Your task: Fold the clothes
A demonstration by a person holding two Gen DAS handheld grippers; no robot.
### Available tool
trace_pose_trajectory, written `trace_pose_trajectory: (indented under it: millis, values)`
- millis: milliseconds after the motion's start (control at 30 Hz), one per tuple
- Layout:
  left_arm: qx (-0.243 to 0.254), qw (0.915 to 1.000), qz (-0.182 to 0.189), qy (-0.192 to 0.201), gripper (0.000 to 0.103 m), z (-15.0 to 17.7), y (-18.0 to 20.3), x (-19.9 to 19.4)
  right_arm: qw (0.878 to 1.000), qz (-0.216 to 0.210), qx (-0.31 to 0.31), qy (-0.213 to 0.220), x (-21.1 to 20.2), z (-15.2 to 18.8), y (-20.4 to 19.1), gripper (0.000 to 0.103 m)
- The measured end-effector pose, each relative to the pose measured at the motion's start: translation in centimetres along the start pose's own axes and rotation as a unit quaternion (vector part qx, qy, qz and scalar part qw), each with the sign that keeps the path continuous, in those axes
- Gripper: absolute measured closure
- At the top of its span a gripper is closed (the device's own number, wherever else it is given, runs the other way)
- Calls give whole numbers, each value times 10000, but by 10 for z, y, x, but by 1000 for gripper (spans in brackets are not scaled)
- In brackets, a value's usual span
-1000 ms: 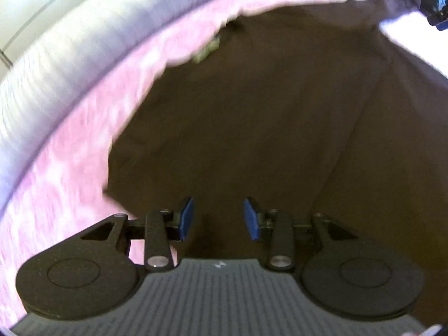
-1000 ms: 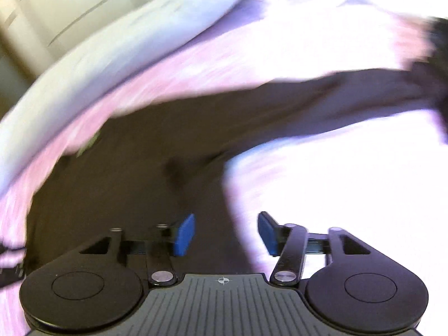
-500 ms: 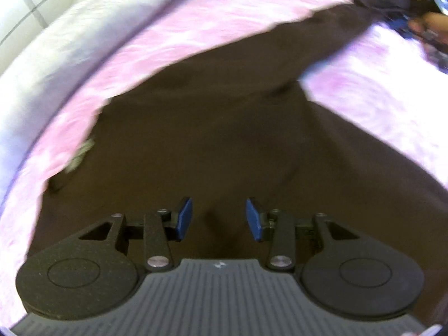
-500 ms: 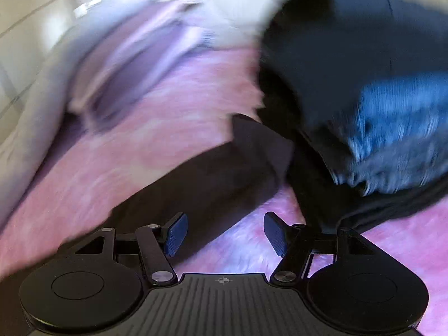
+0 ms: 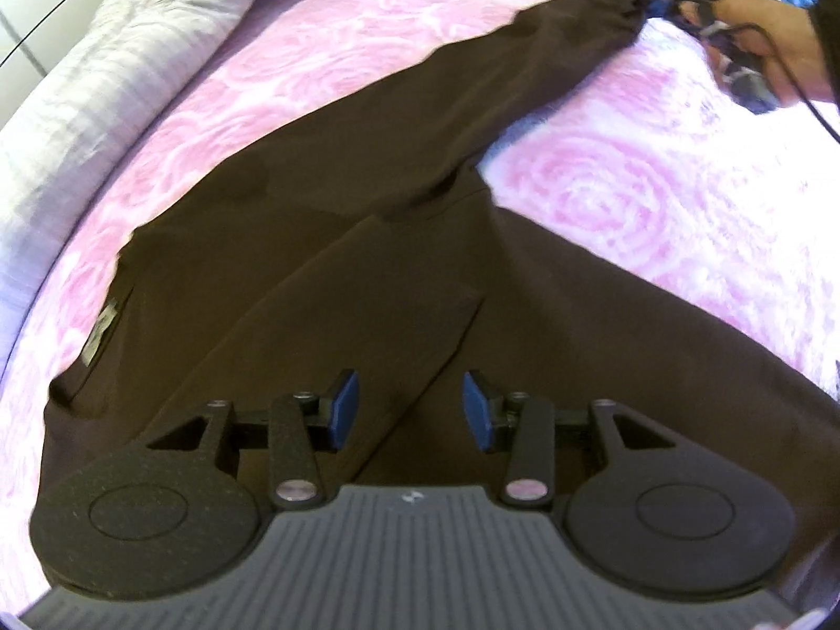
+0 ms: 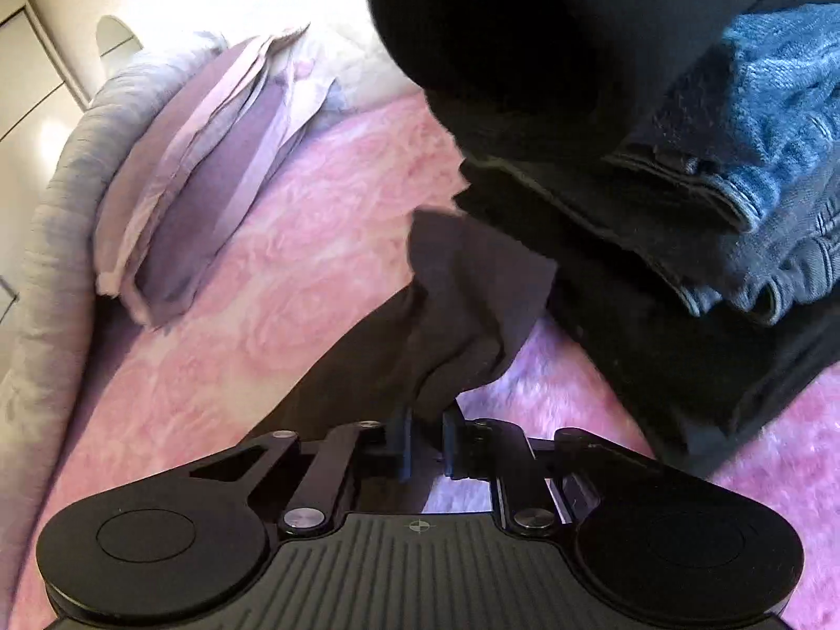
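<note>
Gripping the sleeve end point(image 6: 472, 315) of a dark brown garment point(image 5: 367, 241) spread on a pink bed cover point(image 5: 630, 199).

Right gripper point(image 6: 426, 443): jaws have just been closing and now pinch the bunched sleeve cloth between them; the sleeve fans out directly ahead of the jaws, with a stack of folded dark and blue clothes point(image 6: 709, 199) ahead and to the right. Left gripper point(image 5: 405, 409): jaws stand partly apart and grip nothing; the garment body lies flat beneath and ahead of them, its sleeve running ahead and to the right toward the right hand point(image 5: 772, 47).
</note>
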State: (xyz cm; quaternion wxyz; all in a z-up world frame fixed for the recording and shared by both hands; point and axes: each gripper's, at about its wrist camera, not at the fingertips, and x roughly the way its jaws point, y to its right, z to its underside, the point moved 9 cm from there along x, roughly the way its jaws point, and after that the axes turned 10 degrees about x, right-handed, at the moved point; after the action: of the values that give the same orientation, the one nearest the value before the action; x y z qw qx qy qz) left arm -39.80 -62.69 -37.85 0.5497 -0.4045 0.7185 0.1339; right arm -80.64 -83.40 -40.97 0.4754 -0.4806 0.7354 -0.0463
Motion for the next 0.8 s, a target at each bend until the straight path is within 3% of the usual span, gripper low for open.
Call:
trace_pose_trajectory:
  millis: [67,167,267,333,433,500,567,600,700,800]
  values:
    - [-147,9998,-85,48,64,9,-7,-13,9991,-142,-401,19,-15,-2,-19,92]
    - [-454,9984,-299,167,64,29,-24,-38,9913,-586,-1151,250,-53,-4,-77,93]
    - [-941,9935,-583,249,64,61,-49,-65,9649,-1519,-2083,494,-115,23,-168,93]
    - [-1347,9875,-787,226,64,94,-67,-83,9288,-2304,-2849,560,-174,77,-227,93]
    - [-1960,9751,-1036,86,64,150,-91,-107,8600,-3455,-3738,369,-265,184,-292,93]
    - [-2298,9666,-1133,-11,64,187,-104,-121,8008,-3985,-4470,44,-308,275,-311,88]
    - [-2584,9582,-1224,-95,64,224,-115,-134,7356,-4115,-5379,-154,-330,367,-307,34]
    - [-2693,9546,-1266,-126,64,240,-120,-140,7178,-4114,-5609,-315,-335,398,-300,30]
    - [-2920,9471,-1315,-204,64,280,-129,-147,7006,-4079,-5772,-985,-344,456,-274,30]
    - [-3070,9430,-1264,-211,64,303,-136,-140,6993,-3782,-5903,-1395,-339,474,-249,30]
